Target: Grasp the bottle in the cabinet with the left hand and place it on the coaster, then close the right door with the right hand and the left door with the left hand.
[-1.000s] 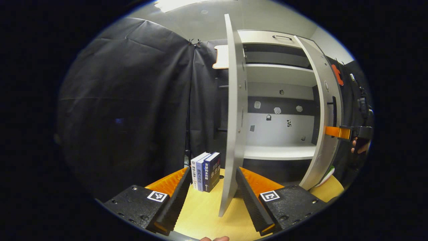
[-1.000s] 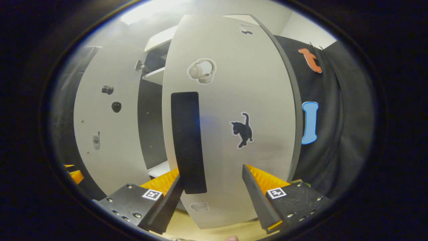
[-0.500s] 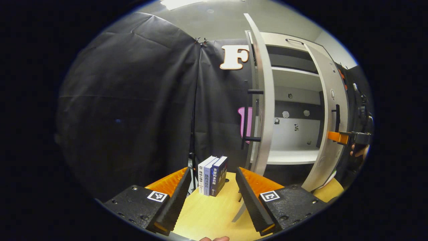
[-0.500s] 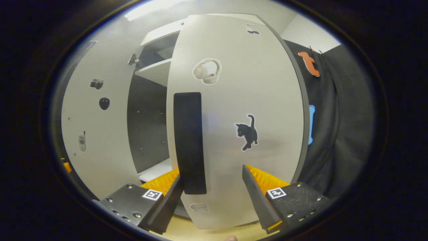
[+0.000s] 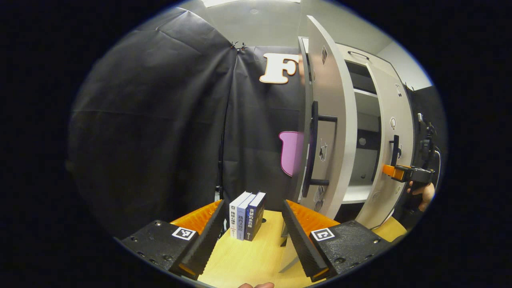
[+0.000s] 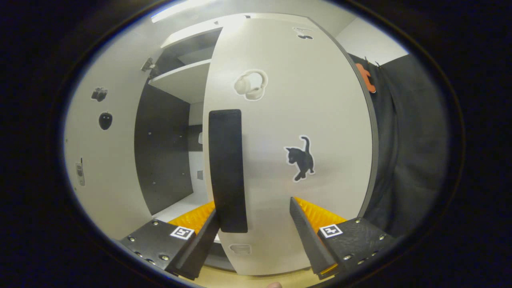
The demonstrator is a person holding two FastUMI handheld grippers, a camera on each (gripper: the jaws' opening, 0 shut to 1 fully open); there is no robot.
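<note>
My left gripper ends in two wedge-shaped fingers with ribbed inner faces. Each grows from a black textured block studded with small screws, and each block carries a square black-and-white marker on a white patch. My right gripper is built the same way: two ribbed wedges, black screw-studded blocks, one square marker on each. Seen from the left gripper view, far to the right, the right gripper has a dark body with a thin cable looping behind it, and my hand wraps its handle.

Pale grey cabinet doors, black handle, yellow wooden table
</note>
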